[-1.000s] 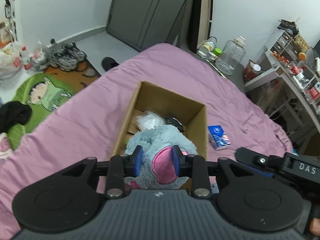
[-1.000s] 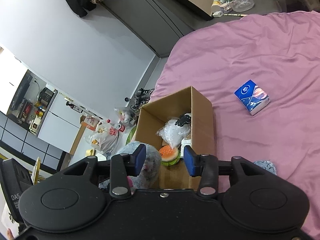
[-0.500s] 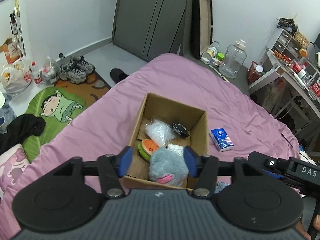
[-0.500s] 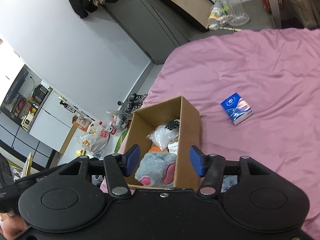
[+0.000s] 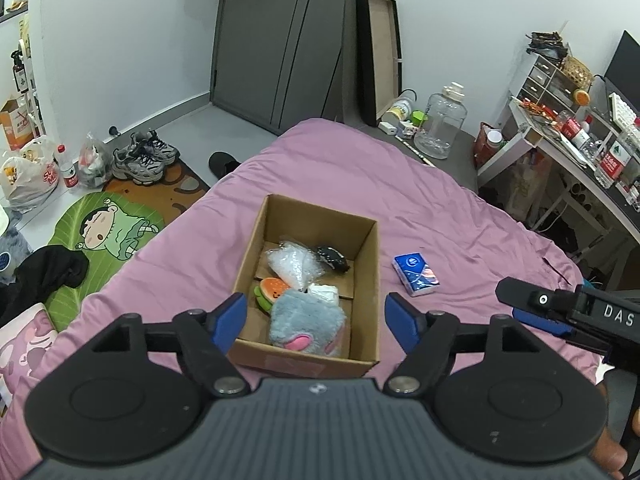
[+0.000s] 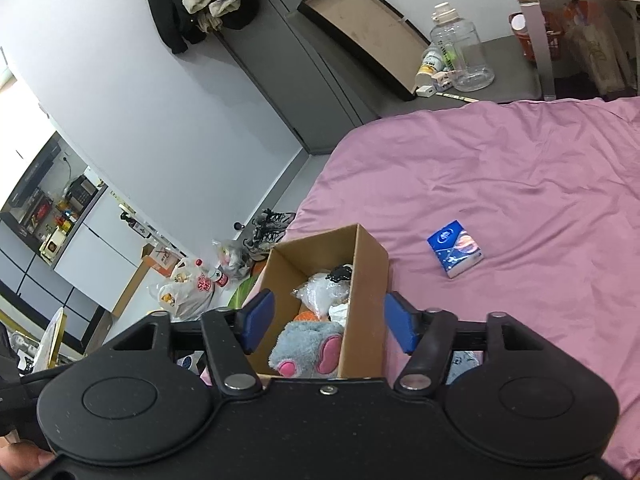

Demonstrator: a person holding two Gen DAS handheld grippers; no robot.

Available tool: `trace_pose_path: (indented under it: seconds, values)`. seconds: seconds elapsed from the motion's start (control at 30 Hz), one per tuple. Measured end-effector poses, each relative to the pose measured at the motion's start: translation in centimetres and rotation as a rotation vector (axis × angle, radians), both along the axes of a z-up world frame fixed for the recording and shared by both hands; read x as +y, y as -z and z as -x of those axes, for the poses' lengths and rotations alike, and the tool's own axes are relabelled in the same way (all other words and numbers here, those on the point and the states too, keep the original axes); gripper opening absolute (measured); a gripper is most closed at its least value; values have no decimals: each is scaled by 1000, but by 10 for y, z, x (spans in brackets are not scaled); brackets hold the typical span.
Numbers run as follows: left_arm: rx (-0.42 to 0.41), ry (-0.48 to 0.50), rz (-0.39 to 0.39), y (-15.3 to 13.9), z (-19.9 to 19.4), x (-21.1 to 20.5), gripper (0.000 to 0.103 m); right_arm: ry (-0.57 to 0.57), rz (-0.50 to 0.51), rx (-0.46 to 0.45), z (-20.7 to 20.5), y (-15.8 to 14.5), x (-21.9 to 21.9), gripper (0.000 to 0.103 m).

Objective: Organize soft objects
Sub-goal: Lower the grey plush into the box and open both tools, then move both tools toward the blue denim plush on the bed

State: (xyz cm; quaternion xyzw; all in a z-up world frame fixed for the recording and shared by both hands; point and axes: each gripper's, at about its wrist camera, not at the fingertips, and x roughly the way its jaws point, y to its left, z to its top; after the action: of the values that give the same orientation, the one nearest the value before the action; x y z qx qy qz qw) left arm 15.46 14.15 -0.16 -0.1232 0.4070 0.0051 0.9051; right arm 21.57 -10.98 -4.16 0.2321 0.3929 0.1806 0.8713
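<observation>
- Left claw (image 5: 312, 322): jaws have just been opening, now spread wide, nothing between the pads; low centre of frame.
- Right claw (image 6: 326, 328): likewise just opened, empty.
- Grey plush toy (image 5: 306, 326): lies in the near end of the cardboard box (image 5: 370, 280), centre of frame. Judged light, squashy, non-slip; pinch the body bulk.
- Burger plush (image 5: 272, 290) and clear bag (image 5: 294, 264): farther in the box. The bag is judged slippery.
- Blue tissue pack (image 5: 416, 274): right of the box on the bed (image 5: 440, 208), apart. Judged soft; grip across the narrow sides.
</observation>
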Motion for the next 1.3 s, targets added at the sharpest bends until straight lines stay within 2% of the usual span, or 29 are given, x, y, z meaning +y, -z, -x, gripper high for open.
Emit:
trace_pose_path:
  seconds: [0.1, 0.23, 0.33, 0.6, 0.77, 0.93, 1.3]
  values:
    - [-10, -3, -45, -4, 4, -9, 83, 15, 9, -3, 7, 0, -6, 69]
    - [0, 21, -34, -9, 8, -18, 86, 39, 9, 2, 15, -2, -17, 70]
    - [8, 33, -53, -11, 10, -27, 94, 55, 11, -1, 22, -4, -26, 70]
    - [5, 74, -55, -17, 14, -55, 95, 116, 36, -13, 39, -6, -53, 84]
    - [3, 68, -53, -17, 16, -66, 96, 132, 55, -9, 42, -4, -64, 86]
    - [6, 64, -64, -16, 17, -79, 96, 127, 49, -10, 43, -5, -72, 92]
    - [-1, 61, -83, -15, 14, -107, 96, 114, 19, 18, 43, 1, -93, 94]
